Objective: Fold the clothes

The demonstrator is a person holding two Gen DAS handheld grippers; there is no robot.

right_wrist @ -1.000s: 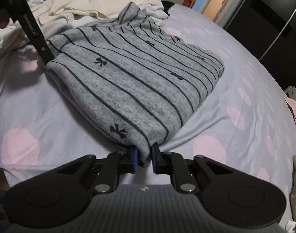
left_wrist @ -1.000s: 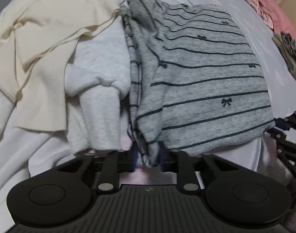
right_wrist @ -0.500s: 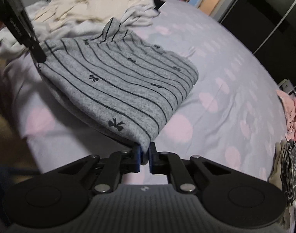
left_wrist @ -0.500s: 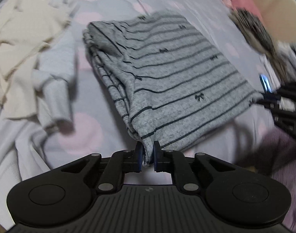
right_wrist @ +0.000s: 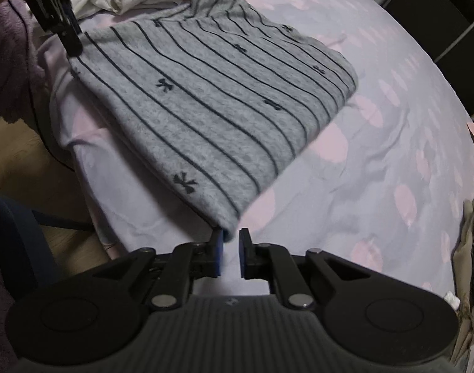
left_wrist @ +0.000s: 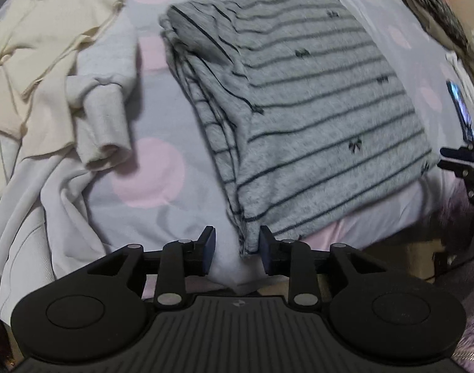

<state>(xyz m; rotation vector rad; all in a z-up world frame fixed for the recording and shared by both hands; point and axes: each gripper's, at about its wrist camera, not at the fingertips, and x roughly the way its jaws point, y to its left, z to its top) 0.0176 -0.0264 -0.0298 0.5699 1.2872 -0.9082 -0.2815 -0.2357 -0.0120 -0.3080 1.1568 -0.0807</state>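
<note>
Covering the bed (right_wrist: 377,161), a lavender sheet with pink dots carried the folded grey striped top (left_wrist: 314,118), which lay near the bed's front edge. Beside it, well apart, sat a heap of cream and white clothes (left_wrist: 50,62), with a pale grey sleeve (left_wrist: 103,124) lying at the heap's edge. At one near corner of the top, the left gripper (left_wrist: 237,248) had its fingers spread apart around the hem; at the other corner, the right gripper (right_wrist: 230,253) had its fingers slightly parted, the fabric just beside one pad.

Two low, close, slightly blurred claw-mounted views from adjacent corners, sharing the striped garment (left_wrist: 314,118).
</note>
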